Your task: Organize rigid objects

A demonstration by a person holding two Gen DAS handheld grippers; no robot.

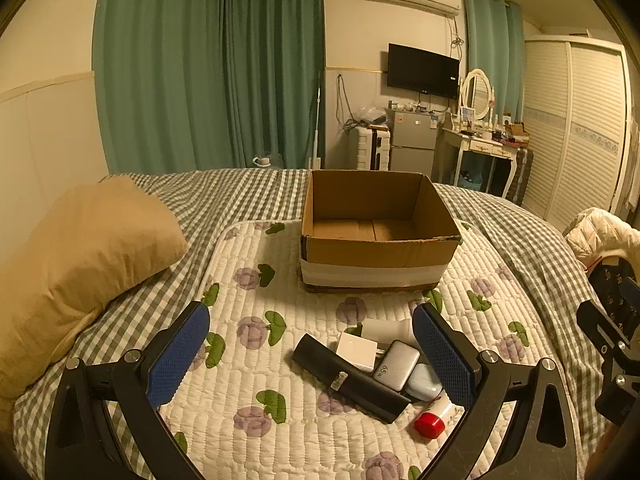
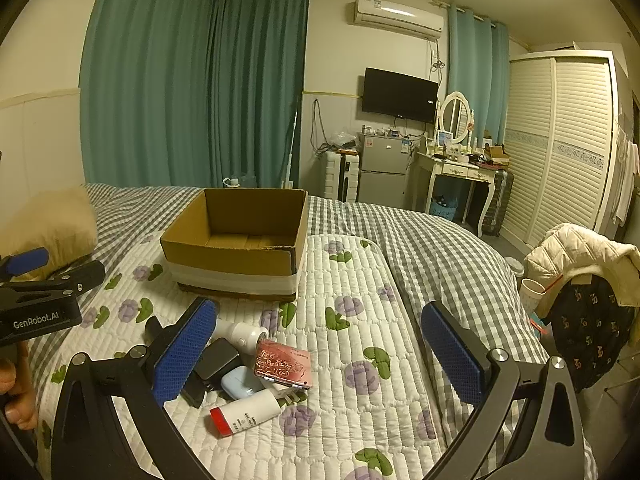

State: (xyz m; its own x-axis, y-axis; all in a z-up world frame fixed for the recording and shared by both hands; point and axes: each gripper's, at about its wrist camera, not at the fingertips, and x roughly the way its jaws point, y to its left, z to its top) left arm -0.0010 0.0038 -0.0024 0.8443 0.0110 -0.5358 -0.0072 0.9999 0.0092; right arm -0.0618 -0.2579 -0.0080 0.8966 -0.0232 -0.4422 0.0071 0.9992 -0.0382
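Both tools are spread wide and hold nothing. The left tool (image 1: pixel 312 356) hangs over a small heap of hard items on the bed's white quilted floral mat (image 1: pixel 280 432), near the mat's near edge. A long black rectangular case (image 1: pixel 348 376) lies between its fingers, long axis slanting from far left to near right. Touching it are a white square charger (image 1: pixel 356 350), a silver power adapter (image 1: pixel 396 364) and a red-capped white tube (image 1: pixel 434 420). The right tool (image 2: pixel 320 356) hangs just right of the heap, so the left seems nearer. An open, empty brown cardboard box (image 1: pixel 376 252) sits beyond, toward the mat's far edge. Grey checked bedding, teal curtains and a white wardrobe surround.
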